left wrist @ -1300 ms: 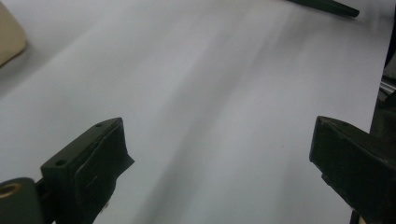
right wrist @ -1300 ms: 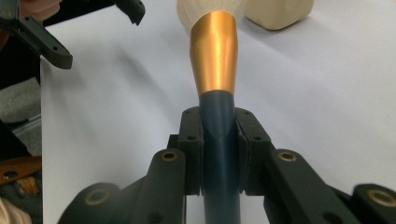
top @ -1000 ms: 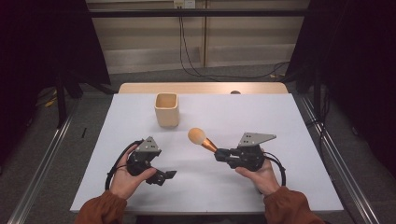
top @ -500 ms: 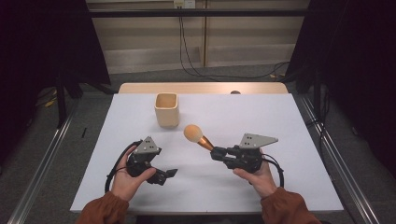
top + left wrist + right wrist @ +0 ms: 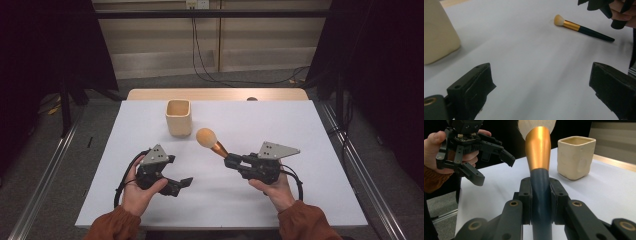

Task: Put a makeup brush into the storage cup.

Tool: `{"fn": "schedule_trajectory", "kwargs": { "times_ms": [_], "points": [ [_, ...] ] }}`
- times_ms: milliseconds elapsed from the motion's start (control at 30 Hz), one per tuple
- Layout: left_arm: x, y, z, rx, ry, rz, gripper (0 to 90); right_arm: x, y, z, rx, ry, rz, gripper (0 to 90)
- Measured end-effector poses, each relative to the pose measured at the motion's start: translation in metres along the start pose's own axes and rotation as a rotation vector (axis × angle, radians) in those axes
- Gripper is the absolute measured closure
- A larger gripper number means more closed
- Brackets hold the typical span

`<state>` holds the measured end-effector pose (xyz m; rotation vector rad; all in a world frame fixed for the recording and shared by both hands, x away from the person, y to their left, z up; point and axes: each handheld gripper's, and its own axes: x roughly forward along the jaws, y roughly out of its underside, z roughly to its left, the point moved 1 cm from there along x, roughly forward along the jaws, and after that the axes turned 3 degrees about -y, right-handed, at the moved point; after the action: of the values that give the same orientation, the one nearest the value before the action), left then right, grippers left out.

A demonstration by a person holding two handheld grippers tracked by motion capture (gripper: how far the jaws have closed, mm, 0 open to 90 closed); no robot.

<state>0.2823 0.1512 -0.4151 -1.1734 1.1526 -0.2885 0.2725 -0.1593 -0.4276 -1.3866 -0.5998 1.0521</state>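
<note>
White tabletop (image 5: 310, 150), wooden strip along its far edge, dark curtains either side, cables on the floor behind.

Item 1: cream square cup (image 5: 178, 117), upright, on the far-left part of the table; landmark for all entries below.

Item 2: makeup brush (image 5: 211, 142), pale round head, gold ferrule, dark navy handle. Lifted off the table, head just right of and slightly nearer than the cup, not touching it. Against the earlier frames the head lies closer to the cup.

Item 3: right gripper (image 5: 234, 162), right of and nearer than the cup. Jaws clenched on the brush handle; the right gripper view shows both pads (image 5: 555, 195) pressed against the navy shaft below the ferrule.

Item 4: left gripper (image 5: 184, 183), nearer than the cup and almost straight below it in the high view. Jaws spread wide, nothing between them. Position matches the earlier frames.
</note>
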Motion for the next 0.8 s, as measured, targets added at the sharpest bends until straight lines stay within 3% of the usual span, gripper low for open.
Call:
{"fn": "schedule_trajectory", "kwargs": {
  "times_ms": [233,333,600,800],
  "points": [
    [0.002,-0.008,-0.009,0.030,-0.004,-0.053,4.6,0.000,-0.002,0.000,-0.010,-0.012,-0.030,75.3],
    [0.005,-0.011,-0.010,0.012,0.043,-0.097,4.6,0.000,-0.002,0.001,-0.017,-0.014,-0.037,75.3],
    [0.012,-0.014,-0.011,-0.001,0.036,-0.143,7.3,0.000,-0.002,0.001,-0.025,-0.030,-0.034,75.3],
    [0.017,-0.018,-0.012,-0.015,0.081,-0.190,7.5,-0.001,-0.003,0.000,-0.031,-0.026,-0.042,75.3]
  ]
}}
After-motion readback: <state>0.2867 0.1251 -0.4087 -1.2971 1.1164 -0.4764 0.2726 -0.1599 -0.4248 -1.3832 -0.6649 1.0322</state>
